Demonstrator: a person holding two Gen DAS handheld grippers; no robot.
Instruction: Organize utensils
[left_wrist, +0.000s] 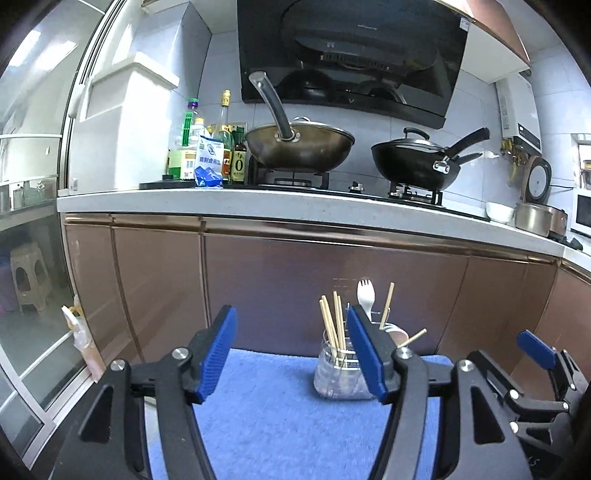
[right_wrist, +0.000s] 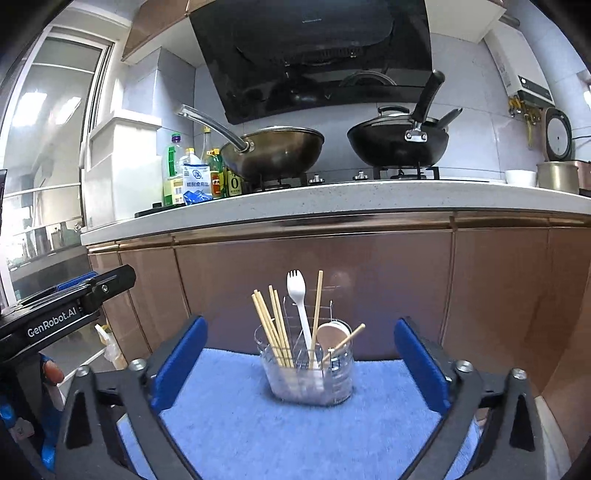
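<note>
A clear plastic utensil holder (right_wrist: 309, 378) stands at the far edge of a blue towel (right_wrist: 295, 435). It holds several wooden chopsticks (right_wrist: 273, 325), a white spork (right_wrist: 300, 306) and a spoon with a round bowl (right_wrist: 330, 336). My right gripper (right_wrist: 300, 363) is open and empty, facing the holder from a little way back. My left gripper (left_wrist: 291, 350) is open and empty, to the left of the holder (left_wrist: 338, 376); its right finger (left_wrist: 365, 354) covers part of the holder. The right gripper also shows in the left wrist view (left_wrist: 535, 349).
Brown cabinet doors (right_wrist: 332, 280) rise right behind the towel under a white countertop (right_wrist: 332, 199). On it stand a steel wok (right_wrist: 277, 151), a black pan (right_wrist: 399, 142), bottles and a salt bag (right_wrist: 197, 182). A glass sliding door (left_wrist: 29, 221) is at the left.
</note>
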